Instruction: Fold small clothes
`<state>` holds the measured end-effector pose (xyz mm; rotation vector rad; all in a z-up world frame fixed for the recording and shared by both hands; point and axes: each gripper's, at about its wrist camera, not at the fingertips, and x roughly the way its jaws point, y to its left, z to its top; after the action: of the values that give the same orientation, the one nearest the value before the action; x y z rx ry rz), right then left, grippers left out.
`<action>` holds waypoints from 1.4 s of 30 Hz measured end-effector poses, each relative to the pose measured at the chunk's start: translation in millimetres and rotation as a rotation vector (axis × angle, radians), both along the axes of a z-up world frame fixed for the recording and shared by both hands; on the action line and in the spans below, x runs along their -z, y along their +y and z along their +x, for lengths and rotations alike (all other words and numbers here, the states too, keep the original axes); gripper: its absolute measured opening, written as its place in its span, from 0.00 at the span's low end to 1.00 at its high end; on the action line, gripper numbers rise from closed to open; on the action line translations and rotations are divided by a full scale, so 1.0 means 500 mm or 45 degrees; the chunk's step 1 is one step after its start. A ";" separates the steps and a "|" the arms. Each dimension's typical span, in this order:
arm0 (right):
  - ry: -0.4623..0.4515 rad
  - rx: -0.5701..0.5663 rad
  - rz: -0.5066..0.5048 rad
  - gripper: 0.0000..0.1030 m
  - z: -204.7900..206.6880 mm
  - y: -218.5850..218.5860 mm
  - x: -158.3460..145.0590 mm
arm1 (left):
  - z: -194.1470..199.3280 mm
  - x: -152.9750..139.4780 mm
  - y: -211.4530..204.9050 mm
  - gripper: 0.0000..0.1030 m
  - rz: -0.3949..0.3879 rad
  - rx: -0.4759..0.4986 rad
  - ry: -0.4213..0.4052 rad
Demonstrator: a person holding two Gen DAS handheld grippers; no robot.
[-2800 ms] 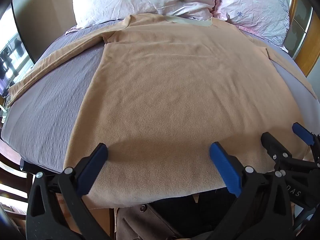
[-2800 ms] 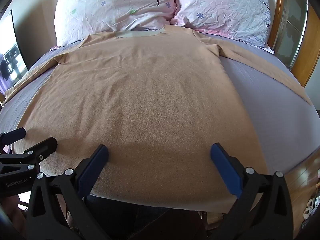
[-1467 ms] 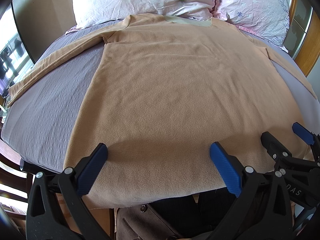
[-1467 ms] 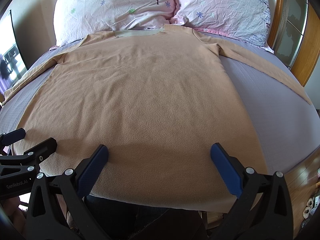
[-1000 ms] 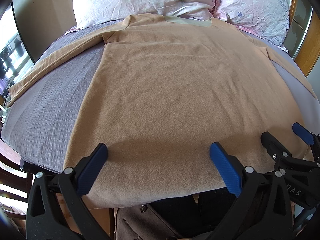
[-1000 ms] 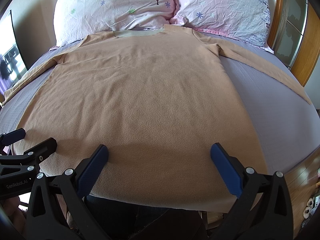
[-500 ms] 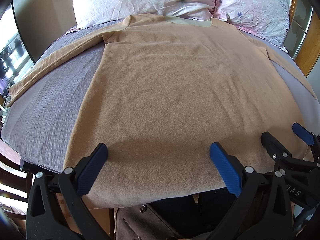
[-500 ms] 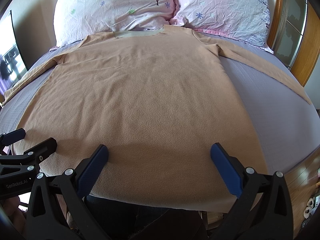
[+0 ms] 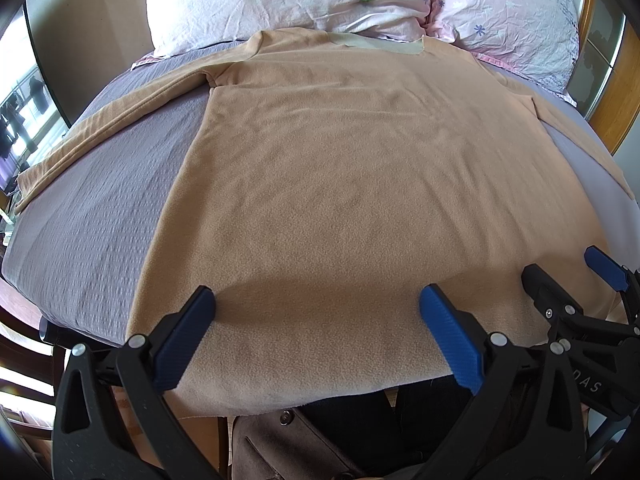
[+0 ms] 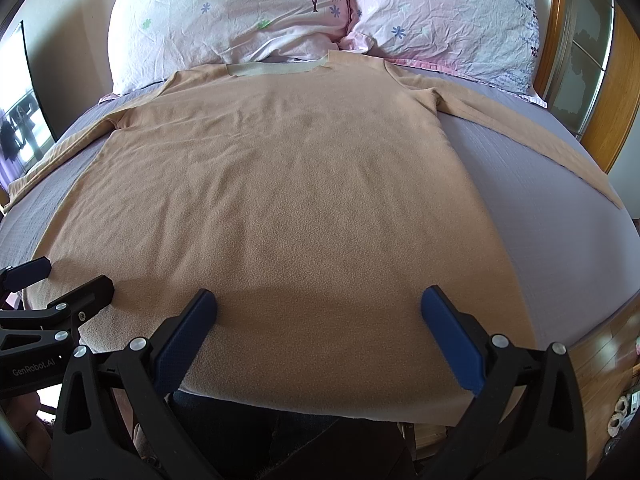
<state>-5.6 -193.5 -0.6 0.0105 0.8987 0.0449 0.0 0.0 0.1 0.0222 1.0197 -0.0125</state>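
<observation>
1. Bedroom setting: bed (image 9: 92, 216) under a grey-lilac textured cover, two floral pillows (image 10: 240, 8) at the head, wooden headboard frame (image 10: 600, 120) on the right.
2. Item: one tan long-sleeved fleece top (image 9: 360, 184), laid flat on the bed, collar (image 10: 276, 68) touching the pillows, hem at the near edge and slightly overhanging it. Both sleeves spread outward across the cover; left sleeve (image 9: 104, 128) reaches the bed's edge.
3. Left hand-held gripper (image 9: 316, 316): jaws spread wide, holding nothing, poised just over the hem on the garment's left half.
4. Right hand-held gripper (image 10: 318, 316): likewise wide open and empty, over the hem's right half. Each shows at the margin of the other's view.
5. Handling, as judged: light, soft, limp cloth with a napped surface; not fragile; likely to cling to the cover and drag it rather than slide. Single-layer pinches may separate front from back.
6. Suggested hold: pinch both layers at a hem corner or at a sleeve cuff; sleeves probably want bringing in first.
7. Progress, as judged: no fold made yet.
</observation>
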 end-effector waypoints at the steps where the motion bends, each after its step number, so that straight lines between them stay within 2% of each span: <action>1: 0.000 0.000 0.000 0.99 0.000 0.000 0.000 | 0.000 0.000 0.000 0.98 0.000 0.000 0.000; 8: -0.009 -0.005 0.001 0.99 -0.005 0.005 0.003 | 0.000 0.000 0.000 0.98 0.001 0.001 -0.001; 11: -0.095 -0.081 0.020 0.99 -0.001 -0.004 0.003 | -0.003 0.000 -0.001 0.98 0.004 0.007 -0.022; 13: -0.098 -0.124 0.057 0.99 0.014 -0.027 -0.002 | -0.006 0.002 0.000 0.98 0.005 0.018 -0.055; 14: -0.101 -0.111 0.095 0.99 0.027 -0.047 -0.012 | -0.010 -0.002 -0.001 0.98 0.007 0.023 -0.063; 16: -0.175 0.006 0.220 0.99 0.049 -0.139 -0.048 | -0.010 -0.006 -0.002 0.98 0.003 0.051 -0.087; 18: -0.235 0.220 0.323 0.99 0.078 -0.262 -0.088 | -0.003 -0.005 0.002 0.98 -0.012 0.068 -0.087; 19: -0.242 0.334 0.372 0.95 0.096 -0.328 -0.098 | 0.002 -0.007 0.010 0.98 -0.031 0.069 -0.091; 21: -0.221 0.532 0.451 0.59 0.126 -0.446 -0.101 | 0.021 -0.014 0.042 0.98 -0.119 0.060 -0.119; 23: -0.154 0.778 0.532 0.57 0.156 -0.578 -0.086 | 0.044 -0.029 0.086 0.98 -0.248 0.039 -0.163; 24: -0.137 0.865 0.583 0.57 0.161 -0.624 -0.076 | 0.059 -0.037 0.118 0.98 -0.333 0.017 -0.193; 27: -0.068 1.080 0.765 0.57 0.176 -0.742 -0.034 | 0.094 -0.054 0.195 0.98 -0.467 -0.064 -0.260; 29: -0.032 1.138 0.814 0.57 0.188 -0.775 -0.012 | 0.111 -0.062 0.235 0.98 -0.488 -0.118 -0.299; 32: -0.065 1.185 0.833 0.56 0.213 -0.802 -0.001 | 0.141 -0.073 0.294 0.98 -0.473 -0.210 -0.324; 35: -0.109 1.234 0.847 0.55 0.240 -0.818 0.005 | 0.167 -0.068 0.347 0.98 -0.518 -0.242 -0.302; 37: -0.142 1.286 0.826 0.37 0.245 -0.838 0.010 | 0.177 -0.063 0.379 0.98 -0.552 -0.262 -0.281; 38: -0.132 1.302 0.811 0.11 0.243 -0.848 0.009 | 0.179 -0.058 0.394 0.98 -0.555 -0.280 -0.273; 39: -0.128 1.301 0.806 0.07 0.244 -0.857 0.015 | 0.186 -0.056 0.414 0.98 -0.560 -0.302 -0.269; 40: -0.134 1.301 0.791 0.07 0.250 -0.852 0.011 | 0.183 -0.057 0.427 0.98 -0.560 -0.316 -0.274; 41: -0.141 1.292 0.752 0.07 0.259 -0.839 -0.001 | 0.183 -0.056 0.441 0.98 -0.556 -0.341 -0.280; 42: -0.200 1.217 0.690 0.07 0.276 -0.806 -0.037 | 0.185 -0.056 0.453 0.98 -0.558 -0.360 -0.287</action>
<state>132.3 -596.7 17.7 0.9237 0.6296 -0.5951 92.3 226.6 28.3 -0.5097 0.7708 0.0246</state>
